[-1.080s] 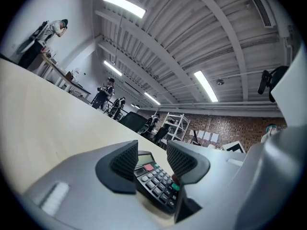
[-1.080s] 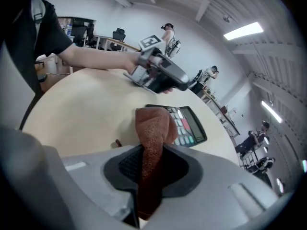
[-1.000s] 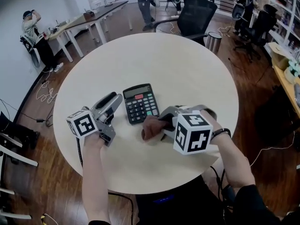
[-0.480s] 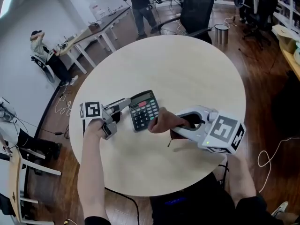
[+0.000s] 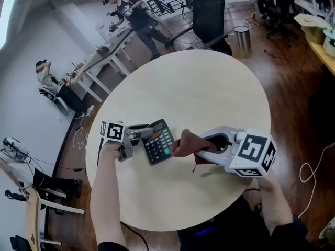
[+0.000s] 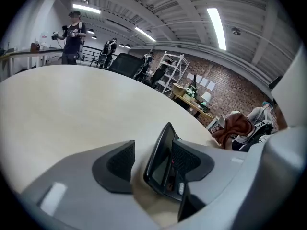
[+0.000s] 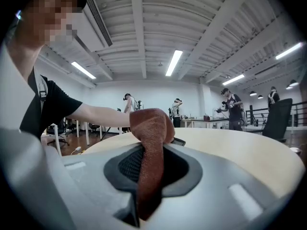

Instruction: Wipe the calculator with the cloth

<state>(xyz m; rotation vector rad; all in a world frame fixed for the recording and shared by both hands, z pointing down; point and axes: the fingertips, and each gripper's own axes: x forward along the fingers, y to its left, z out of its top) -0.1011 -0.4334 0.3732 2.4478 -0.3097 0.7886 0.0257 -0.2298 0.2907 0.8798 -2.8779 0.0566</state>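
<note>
The black calculator sits on the round table, tipped up on edge in the left gripper view. My left gripper straddles its left end. The jaws have just been closing. The calculator leans on one pad, and a gap shows at the other pad. My right gripper points left and is shut on the brown cloth, which bunches against the calculator's right edge. In the right gripper view the cloth hangs between the jaws, and a corner of the calculator peeks out behind it.
A black office chair and a metal bin stand beyond the table's far edge. A long desk with people near it is at the back left. Cables lie on the wooden floor.
My left gripper has come in from the left onto the calculator's end, and the calculator has turned and tipped. My right gripper has swung to point left, carrying the cloth to the calculator's right edge.
</note>
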